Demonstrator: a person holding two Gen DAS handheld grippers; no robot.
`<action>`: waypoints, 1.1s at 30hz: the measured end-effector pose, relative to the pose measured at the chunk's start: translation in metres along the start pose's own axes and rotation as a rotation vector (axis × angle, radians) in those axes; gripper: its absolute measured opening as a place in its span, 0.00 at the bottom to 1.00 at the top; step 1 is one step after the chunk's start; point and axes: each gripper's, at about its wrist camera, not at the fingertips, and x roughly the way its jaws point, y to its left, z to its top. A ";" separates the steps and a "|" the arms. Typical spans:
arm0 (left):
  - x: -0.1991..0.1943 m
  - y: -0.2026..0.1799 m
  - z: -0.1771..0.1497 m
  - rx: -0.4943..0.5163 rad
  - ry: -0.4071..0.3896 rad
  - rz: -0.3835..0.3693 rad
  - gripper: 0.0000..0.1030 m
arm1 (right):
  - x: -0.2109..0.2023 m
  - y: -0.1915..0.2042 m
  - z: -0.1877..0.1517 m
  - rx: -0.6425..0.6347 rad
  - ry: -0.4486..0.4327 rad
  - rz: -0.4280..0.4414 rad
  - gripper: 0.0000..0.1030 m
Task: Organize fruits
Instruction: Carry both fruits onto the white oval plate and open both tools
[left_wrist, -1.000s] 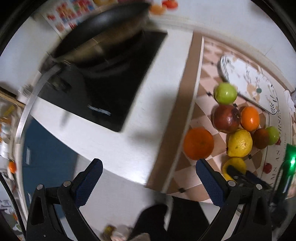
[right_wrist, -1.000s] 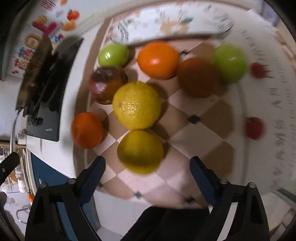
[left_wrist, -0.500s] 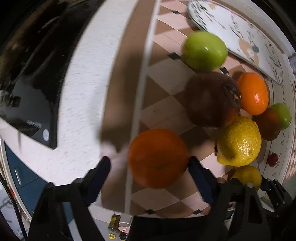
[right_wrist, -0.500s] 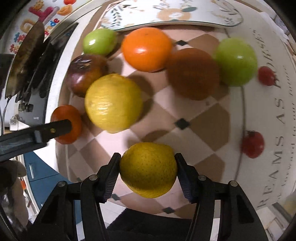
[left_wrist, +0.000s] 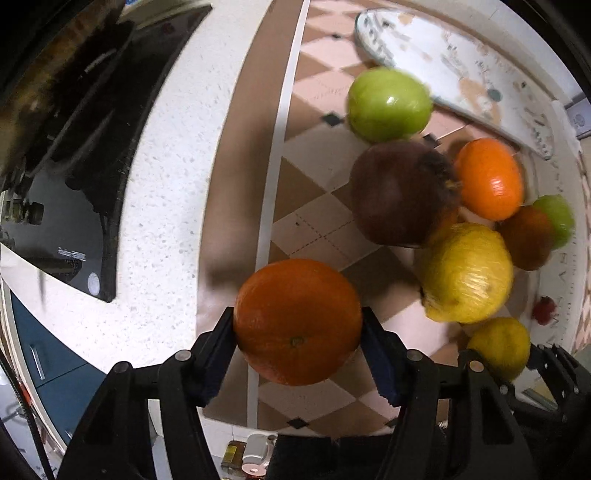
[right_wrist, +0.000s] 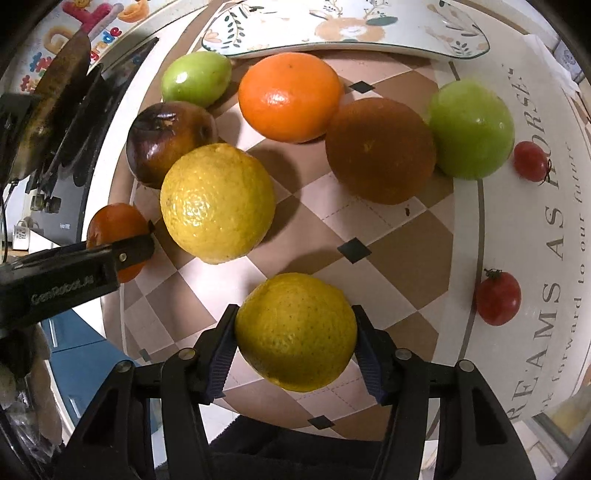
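Observation:
My left gripper (left_wrist: 298, 347) is shut on an orange (left_wrist: 297, 320) at the left edge of the checkered mat (left_wrist: 317, 229). My right gripper (right_wrist: 294, 350) is shut on a small yellow lemon (right_wrist: 295, 330), which also shows in the left wrist view (left_wrist: 498, 345). The left gripper's finger (right_wrist: 122, 254) shows in the right wrist view, with its orange (right_wrist: 110, 225) behind it. On the mat lie a large lemon (right_wrist: 218, 203), a dark pomegranate (right_wrist: 166, 140), a green apple (right_wrist: 195, 77), a bright orange (right_wrist: 290, 96), a dark orange (right_wrist: 380, 149) and a second green apple (right_wrist: 471, 129).
A patterned white plate (right_wrist: 351, 26) lies at the mat's far edge. Two cherry tomatoes (right_wrist: 496, 297) (right_wrist: 530, 160) sit on the mat's lettered right part. A black cooktop (left_wrist: 55, 221) with a pan (left_wrist: 66, 62) stands left on the white counter (left_wrist: 166, 184).
My left gripper swung from the cooktop to the mat and closed on the orange. My right gripper moved forward over the small lemon and closed on it.

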 end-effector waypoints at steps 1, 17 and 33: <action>-0.010 0.002 -0.001 0.002 -0.014 -0.008 0.60 | -0.008 -0.005 -0.001 0.003 -0.006 0.014 0.59; -0.074 -0.050 0.209 -0.007 -0.049 -0.257 0.60 | -0.091 -0.079 0.210 0.058 -0.242 0.036 0.59; 0.012 -0.087 0.278 -0.046 0.179 -0.234 0.61 | -0.018 -0.085 0.290 -0.097 -0.087 -0.016 0.60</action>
